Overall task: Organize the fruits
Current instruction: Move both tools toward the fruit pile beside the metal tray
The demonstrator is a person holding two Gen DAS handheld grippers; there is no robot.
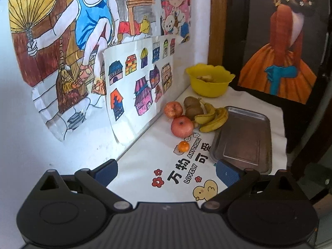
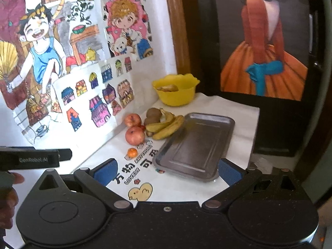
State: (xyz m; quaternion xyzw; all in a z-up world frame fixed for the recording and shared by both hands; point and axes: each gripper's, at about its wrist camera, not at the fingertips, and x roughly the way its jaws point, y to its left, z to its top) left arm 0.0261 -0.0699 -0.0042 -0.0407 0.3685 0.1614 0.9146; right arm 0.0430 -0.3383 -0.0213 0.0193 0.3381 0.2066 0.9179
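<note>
Beyond both wide-apart, empty jaws, loose red apples [image 1: 182,126] and yellow bananas [image 1: 211,118] lay beside the bare steel tray [image 2: 220,139], probably their destination

Both wrist cameras are looking down along their fingers from the table's near end. They are sharing the metal tray [image 1: 244,141] and fruit.

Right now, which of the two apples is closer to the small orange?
The front apple, beside the bananas; the other apple lies farther back from the small orange.
</note>
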